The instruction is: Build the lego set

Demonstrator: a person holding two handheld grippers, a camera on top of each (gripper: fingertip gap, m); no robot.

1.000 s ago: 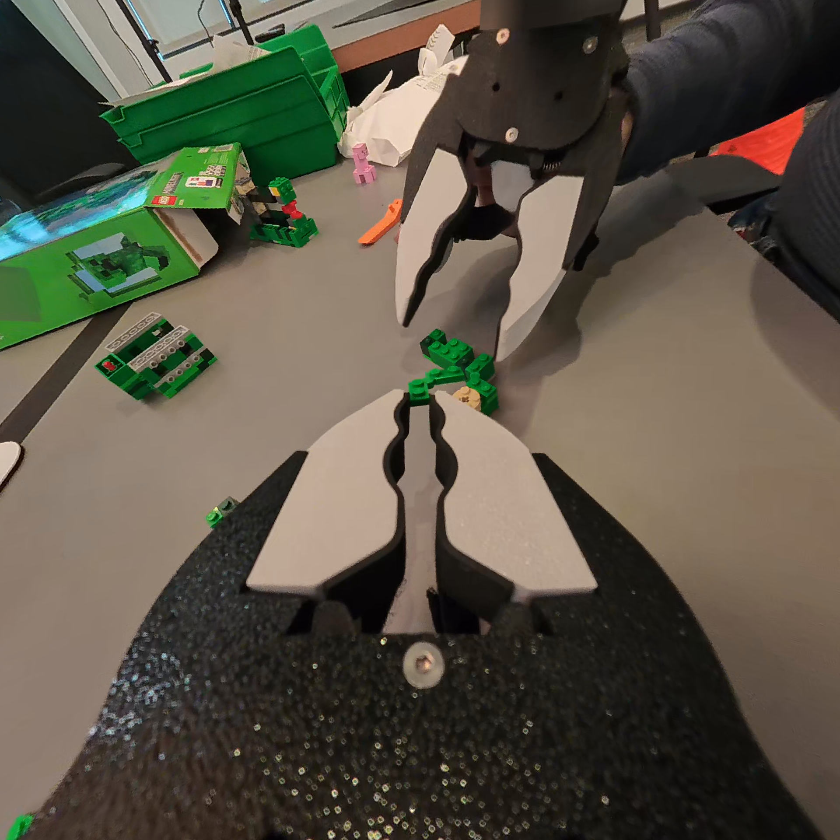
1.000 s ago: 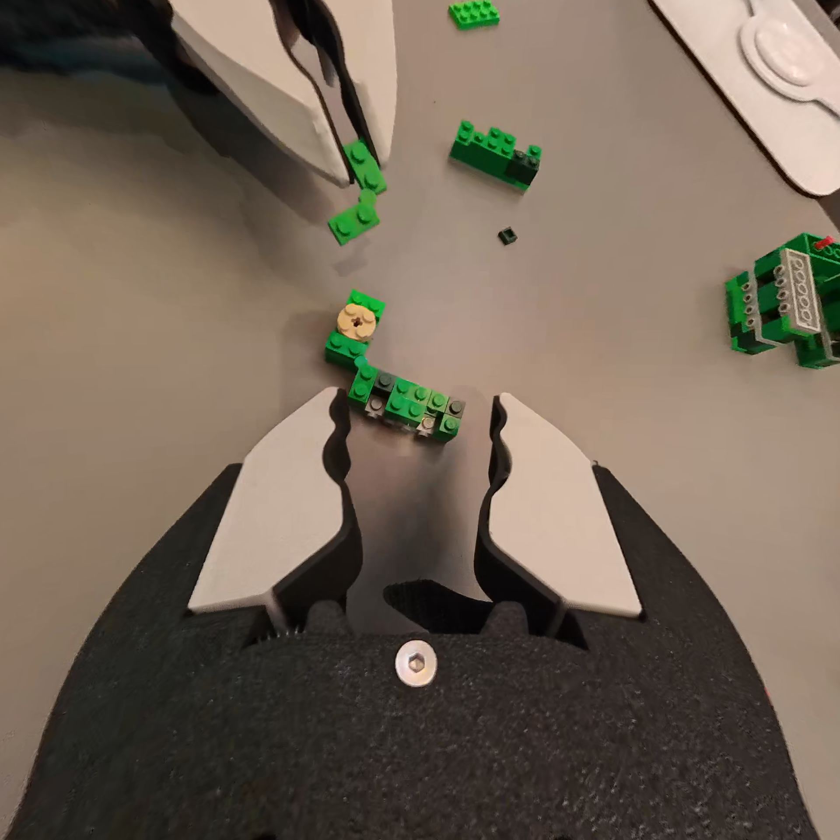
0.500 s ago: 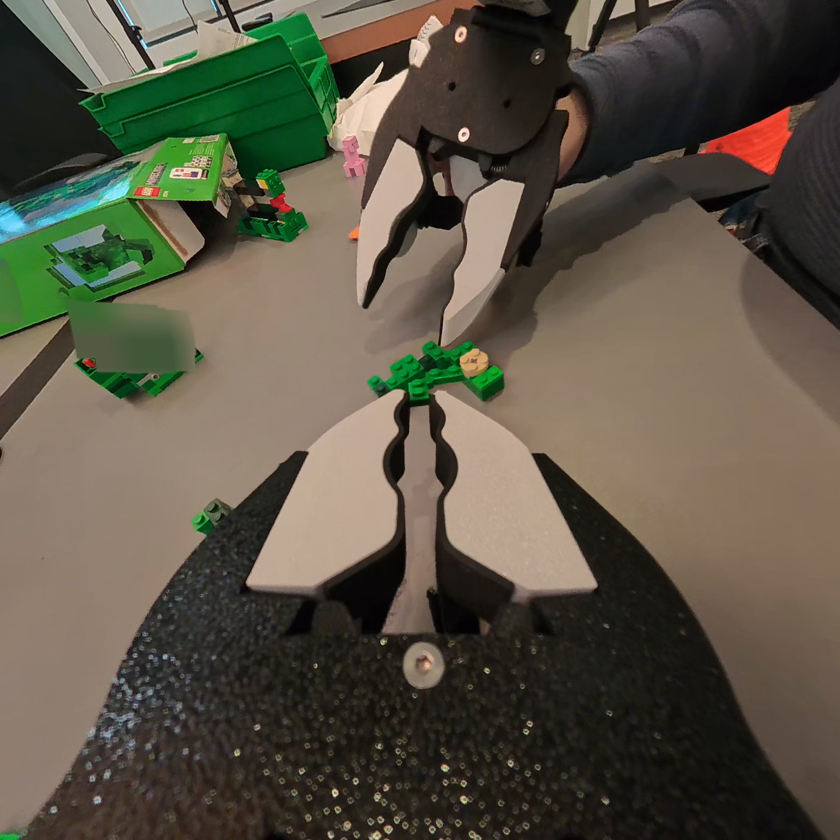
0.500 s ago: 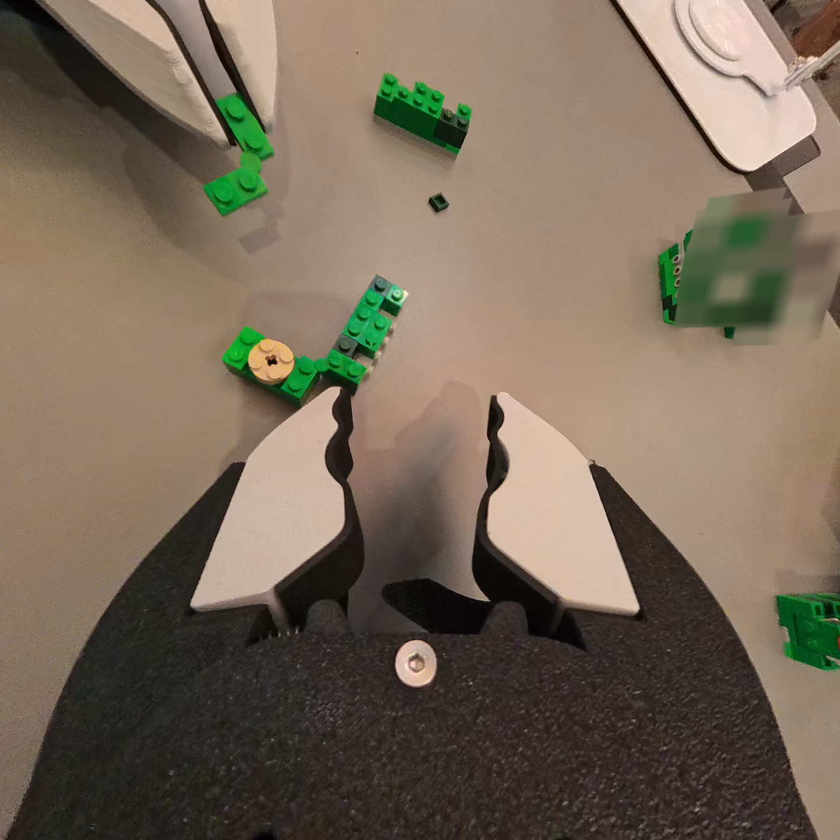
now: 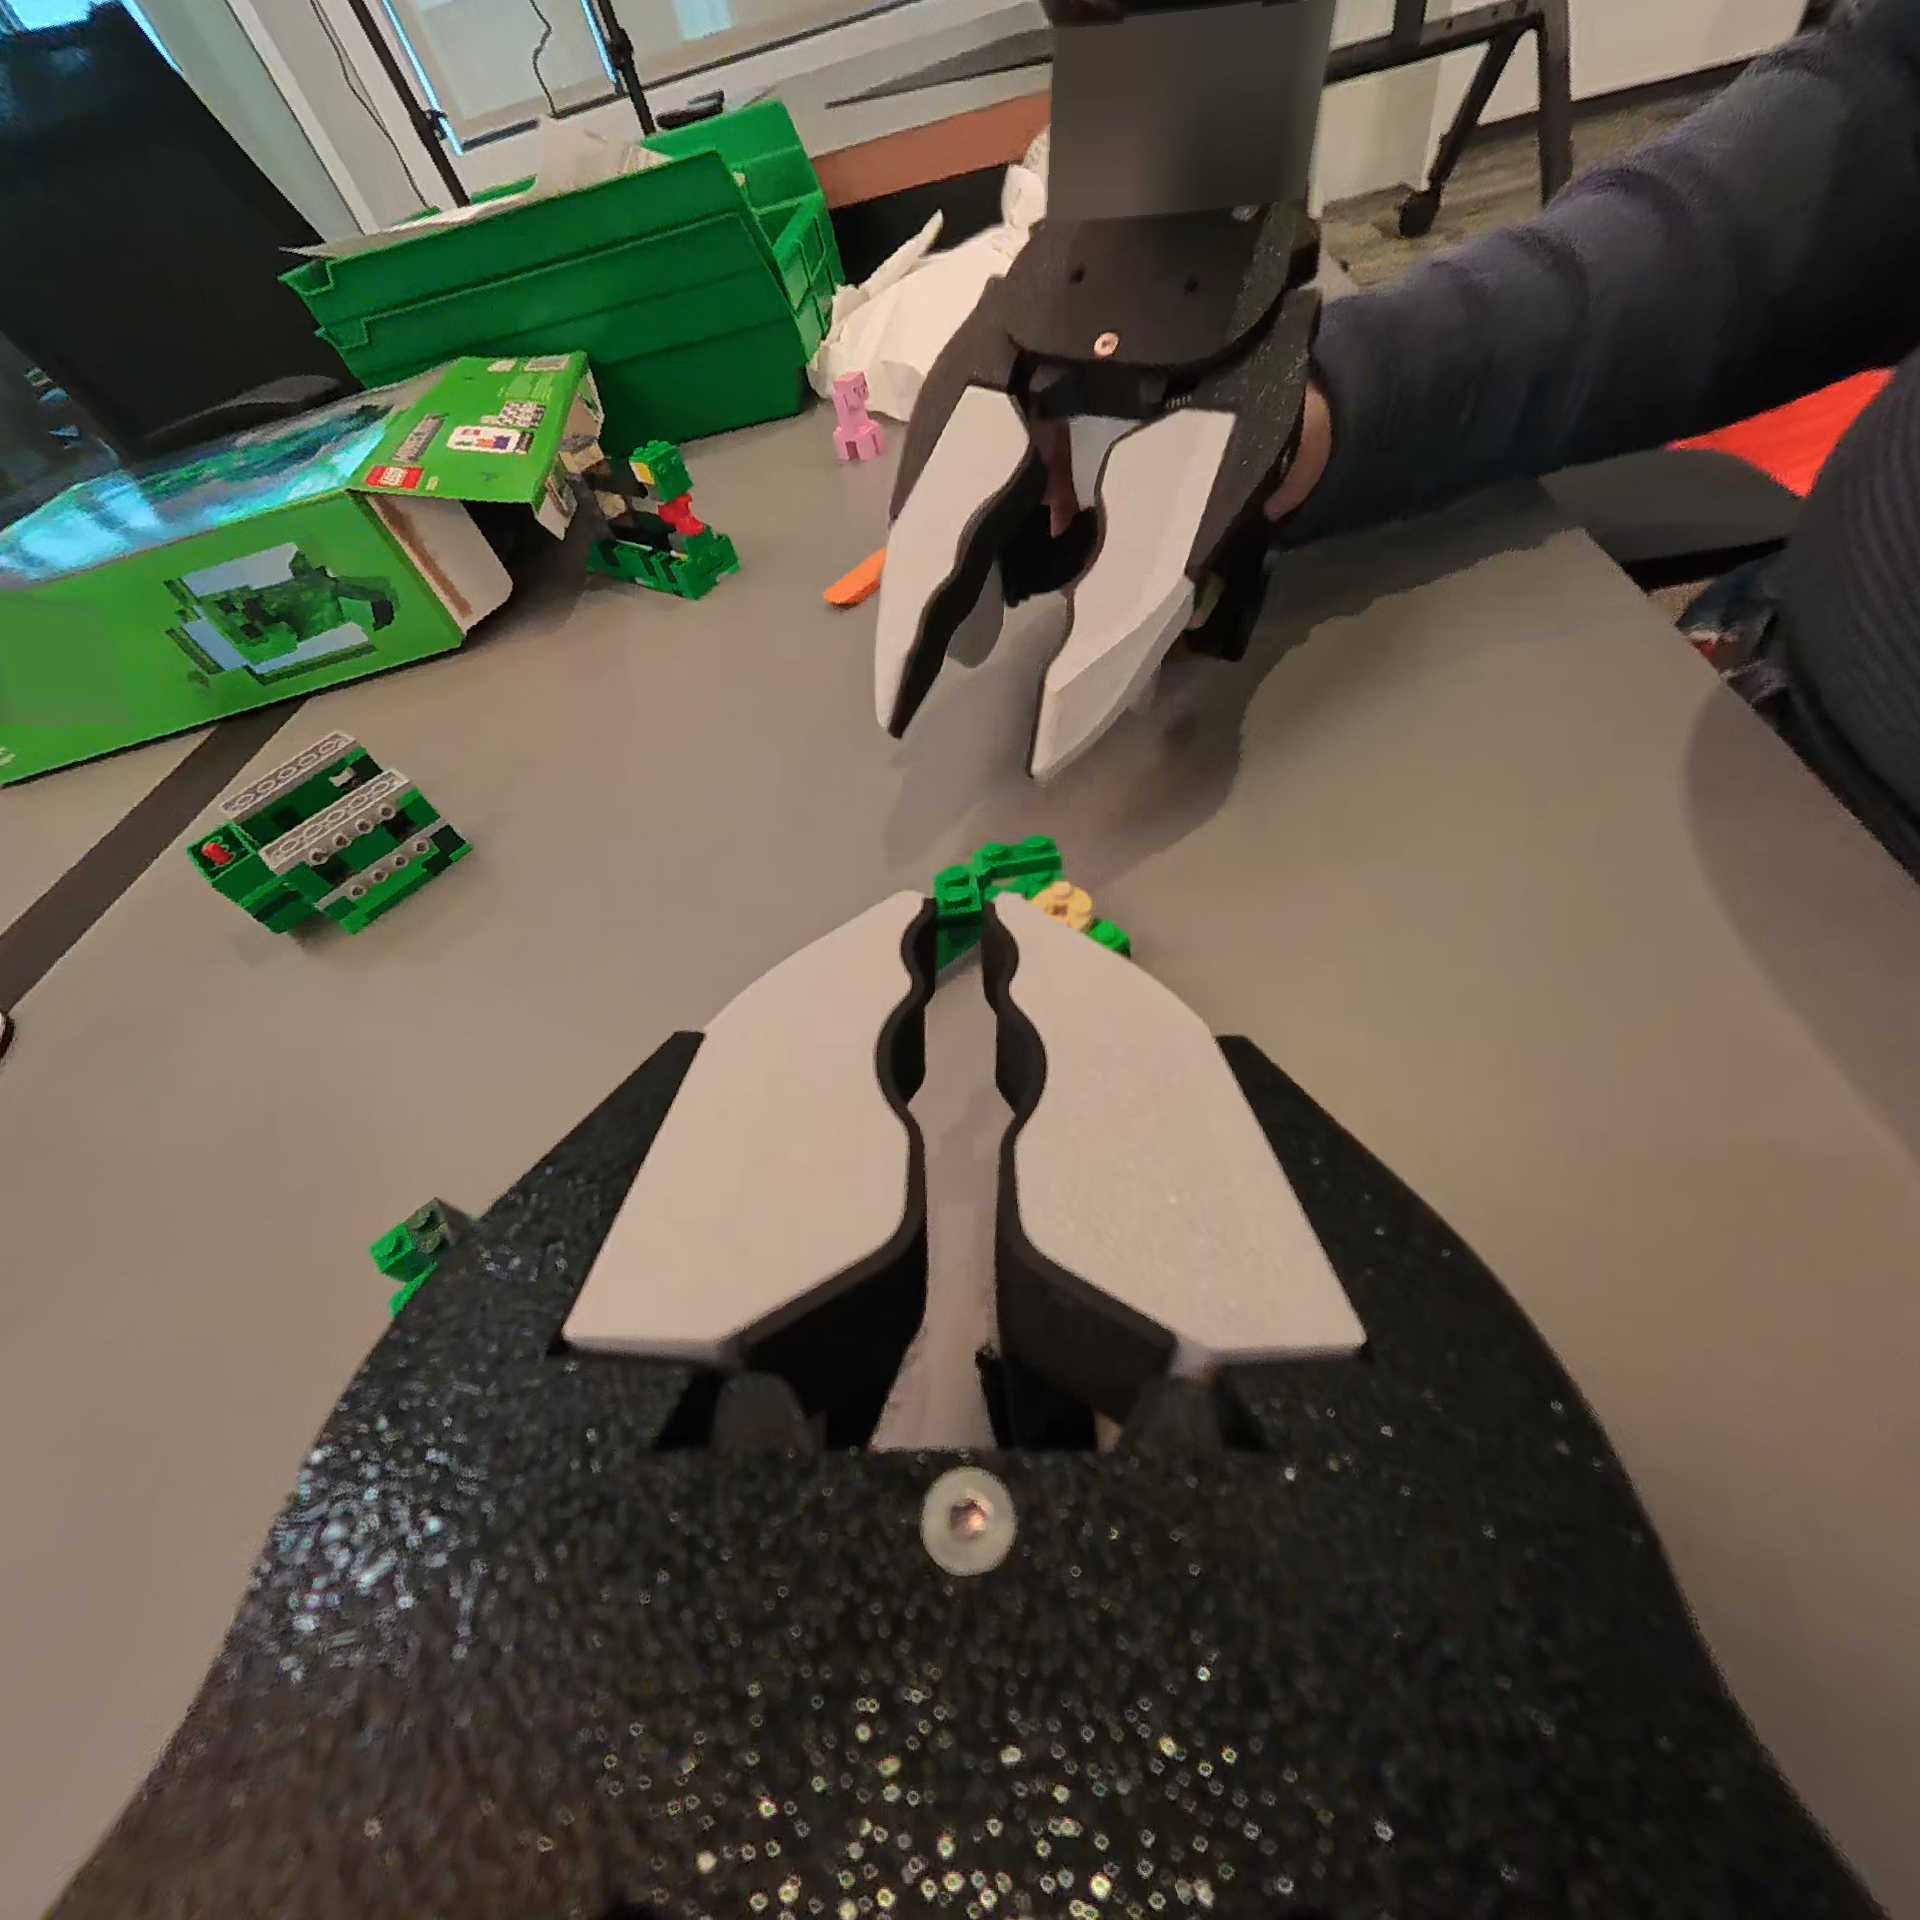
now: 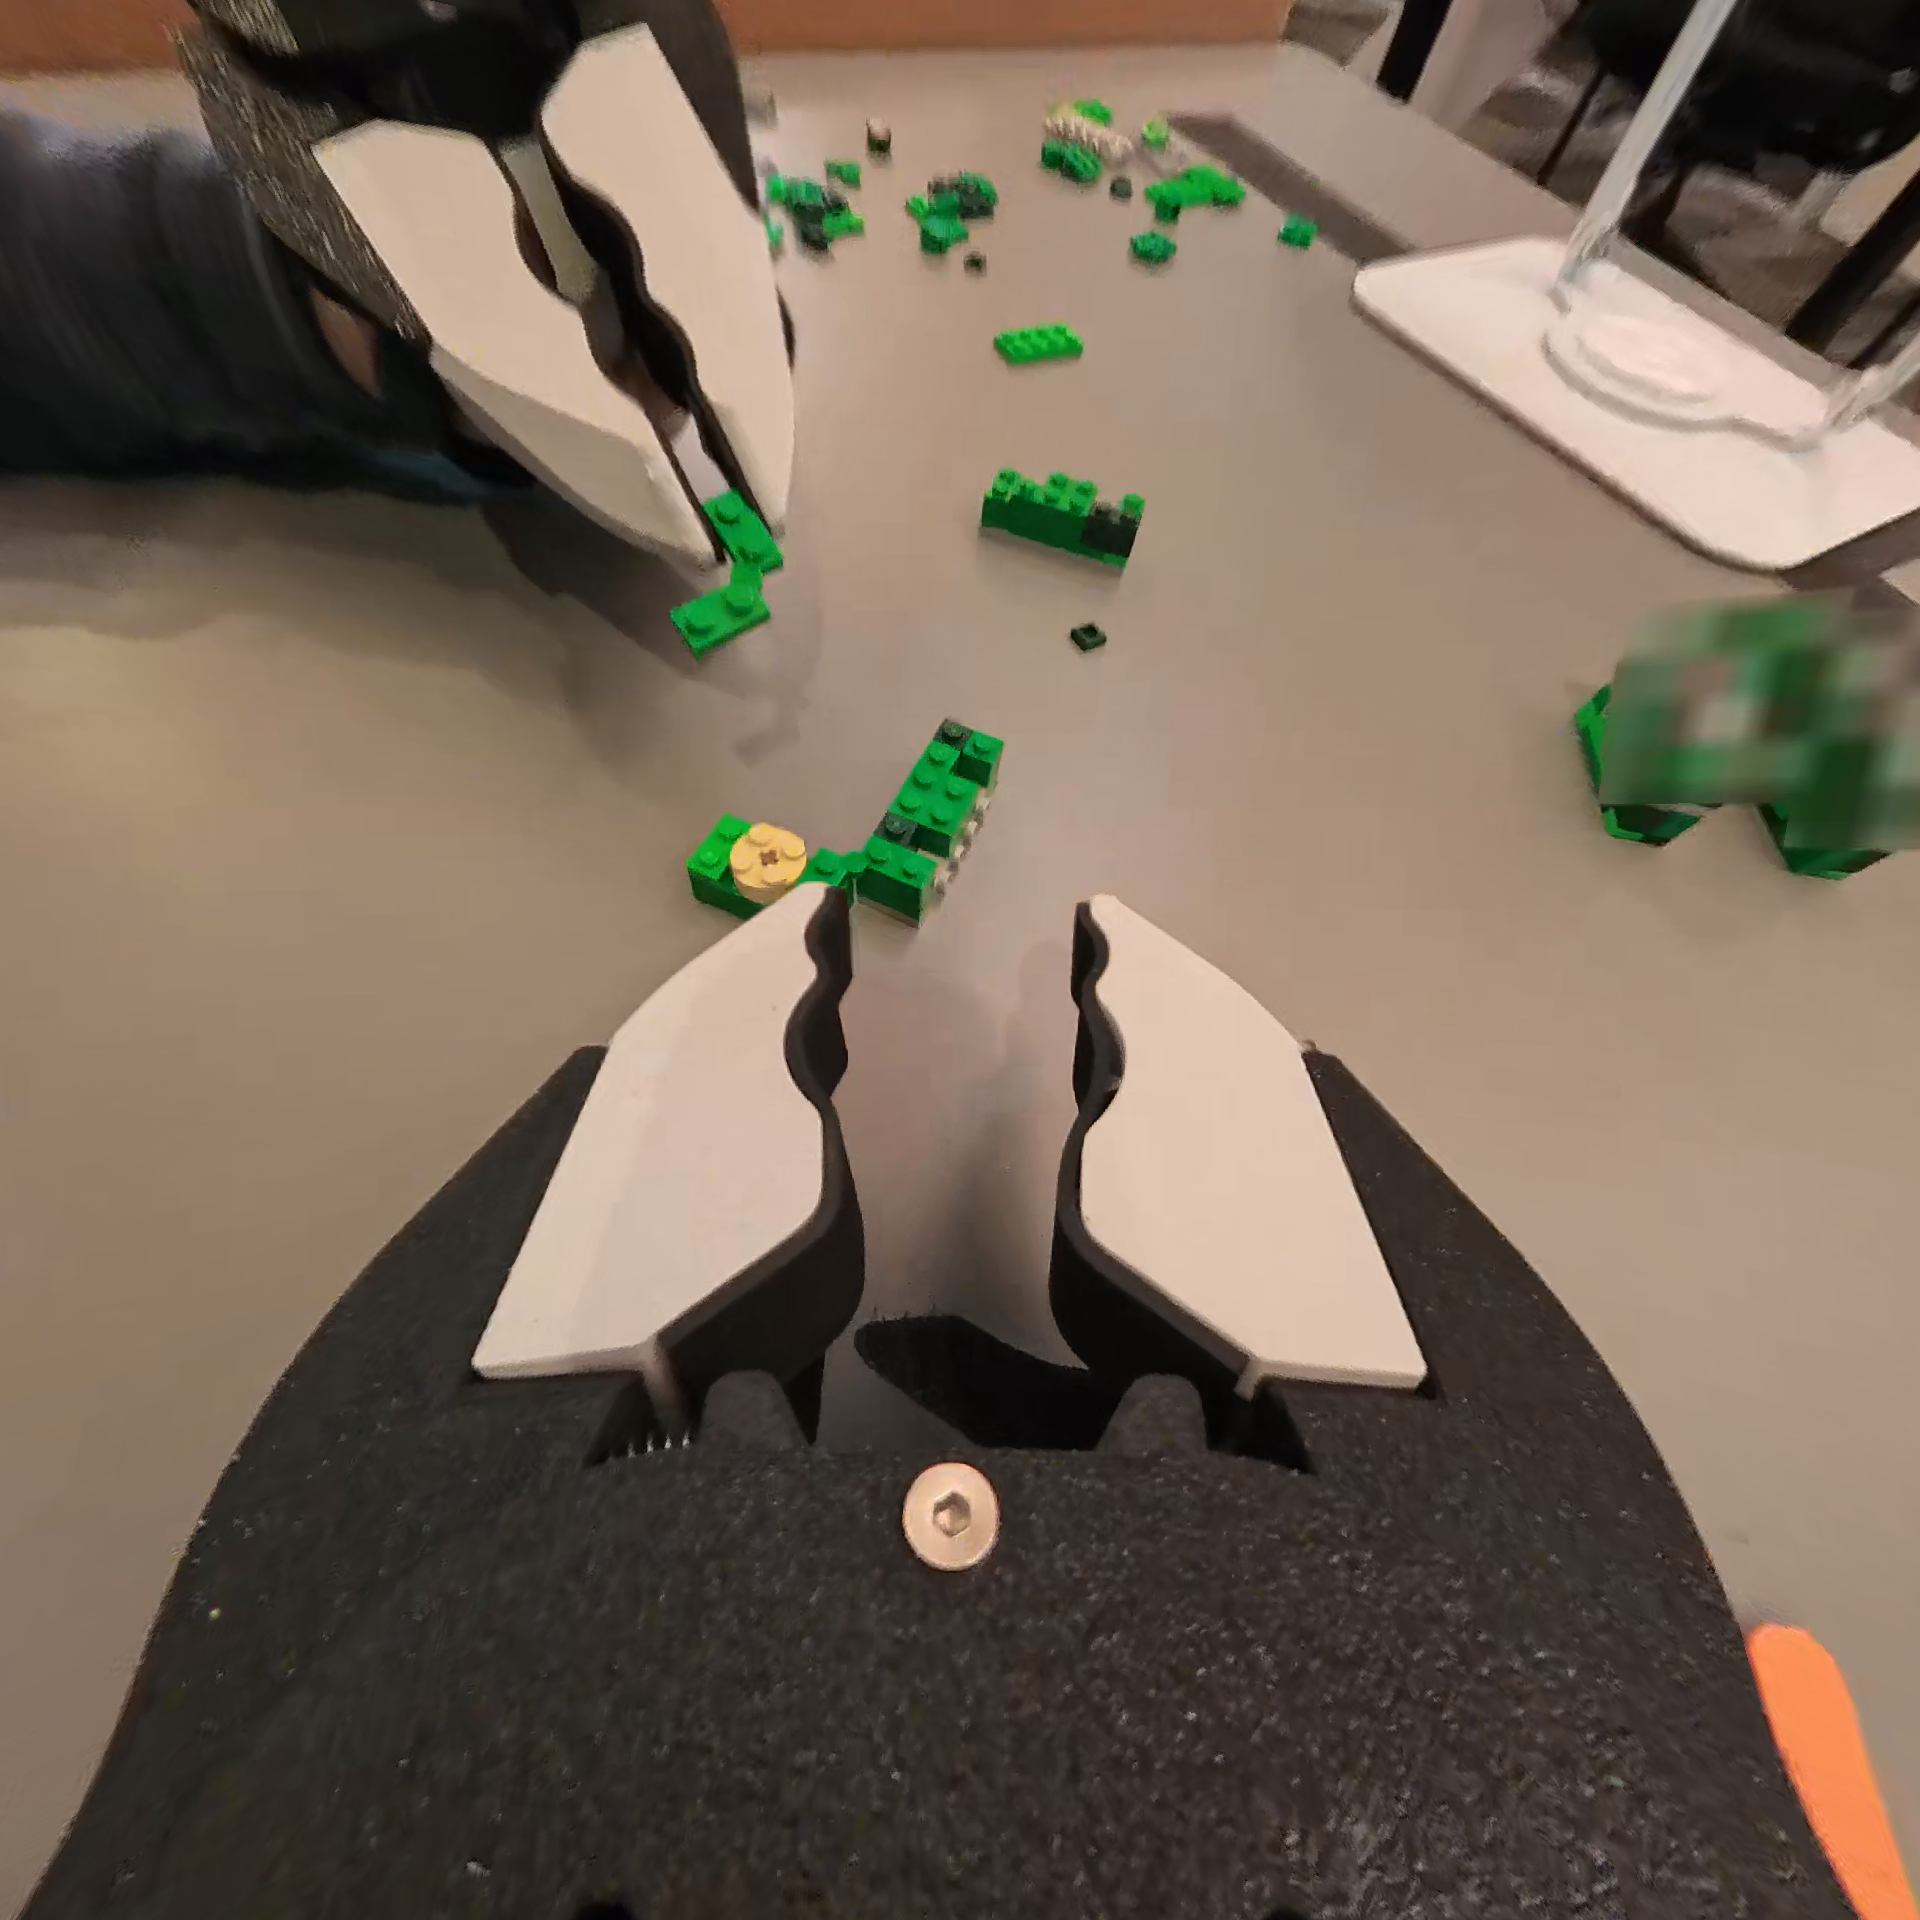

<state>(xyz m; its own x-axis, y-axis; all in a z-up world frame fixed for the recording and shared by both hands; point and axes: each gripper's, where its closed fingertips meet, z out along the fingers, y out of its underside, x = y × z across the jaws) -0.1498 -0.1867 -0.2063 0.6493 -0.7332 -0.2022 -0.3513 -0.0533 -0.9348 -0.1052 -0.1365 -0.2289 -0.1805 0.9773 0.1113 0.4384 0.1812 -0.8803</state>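
Observation:
My left gripper (image 5: pixel 958 914) is shut on a small green hinged plate piece (image 5: pixel 1013 860). The right wrist view shows it hanging from the left gripper's tips (image 6: pixel 743 530), just above the grey table (image 6: pixel 312 831). A small green assembly with a tan round stud (image 6: pixel 842 831) lies flat on the table between the two grippers; the left wrist view shows it (image 5: pixel 1081 914) just beyond my left fingertips. My right gripper (image 6: pixel 961 909) is open and empty, its left fingertip just short of the assembly. In the left wrist view the right gripper (image 5: pixel 966 748) hangs above the table beyond the assembly.
A green set box (image 5: pixel 208 603), stacked green bins (image 5: pixel 582 281), a green-grey block build (image 5: pixel 322 842), a small build (image 5: pixel 665 530) and a pink figure (image 5: pixel 857 416) sit at the left and back. An orange separator (image 5: pixel 857 582) lies near the right gripper. Loose green bricks (image 6: pixel 1060 514) and a white stand base (image 6: pixel 1621 416) lie farther off. The left gripper's tips are roughly 8 cm from the right gripper's. The green-grey block build (image 5: pixel 322 842) is about 20 cm from my right fingertips.
The green assembly turned on the table and now lies outside the right fingers. My right gripper has drawn back from it, still open. My left gripper keeps hold of the plate piece.

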